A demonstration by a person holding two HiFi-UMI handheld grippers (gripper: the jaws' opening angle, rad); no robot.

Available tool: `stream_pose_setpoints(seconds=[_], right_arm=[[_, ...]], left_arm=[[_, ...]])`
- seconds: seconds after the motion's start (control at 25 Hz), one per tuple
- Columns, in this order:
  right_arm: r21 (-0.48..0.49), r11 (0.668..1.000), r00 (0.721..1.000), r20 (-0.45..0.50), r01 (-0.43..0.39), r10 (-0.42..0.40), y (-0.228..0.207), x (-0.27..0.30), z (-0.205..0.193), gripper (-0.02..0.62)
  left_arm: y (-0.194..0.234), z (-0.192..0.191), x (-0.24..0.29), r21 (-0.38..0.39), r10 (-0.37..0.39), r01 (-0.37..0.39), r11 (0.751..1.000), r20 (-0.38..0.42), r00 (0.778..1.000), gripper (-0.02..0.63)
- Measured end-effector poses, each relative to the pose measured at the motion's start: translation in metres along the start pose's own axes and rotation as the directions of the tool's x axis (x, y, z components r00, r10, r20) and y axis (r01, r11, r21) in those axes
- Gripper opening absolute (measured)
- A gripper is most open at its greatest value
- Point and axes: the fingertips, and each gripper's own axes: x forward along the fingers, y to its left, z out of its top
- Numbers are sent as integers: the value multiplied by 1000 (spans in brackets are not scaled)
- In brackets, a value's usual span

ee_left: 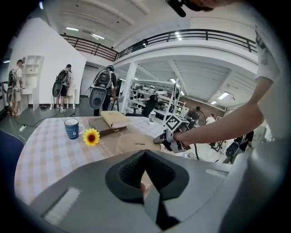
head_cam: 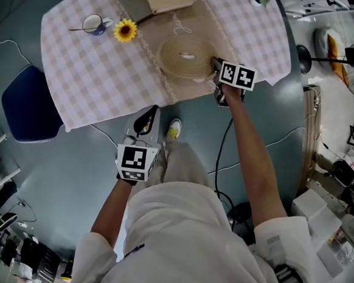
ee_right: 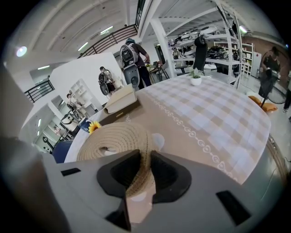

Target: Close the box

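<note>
Nearest the person, the left gripper (head_cam: 149, 114) hangs short of the table, its jaws together and empty. Ahead, the right gripper (head_cam: 215, 63) clamps the rim of the round woven box (head_cam: 185, 55) on the checked tablecloth (head_cam: 86, 72). Beyond lie a sunflower (head_cam: 125, 30) and a mug (head_cam: 94, 23).

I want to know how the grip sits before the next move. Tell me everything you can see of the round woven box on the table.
The round woven box is a low, tan drum that looks like coiled rope, with a small white tab at the centre of its top. The top sits level, so it looks closed. It rests flat on the brown runner with pale stitched edging. The edge nearest the person stands between the jaws of the right gripper, which look closed on it. Nothing else touches it.
</note>
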Motion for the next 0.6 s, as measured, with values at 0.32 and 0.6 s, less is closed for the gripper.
stream_pose_setpoints(seconds=[0.32, 0.6], right_arm=[[-59, 998, 999, 8, 36, -35, 1, 0, 3, 95], [40, 998, 999, -5, -39, 40, -2, -7, 3, 119]], left_arm=[[0, 10, -9, 17, -10, 10, 1000, 13, 1000, 2], [-7, 48, -36, 39, -6, 3, 999, 71, 997, 2]])
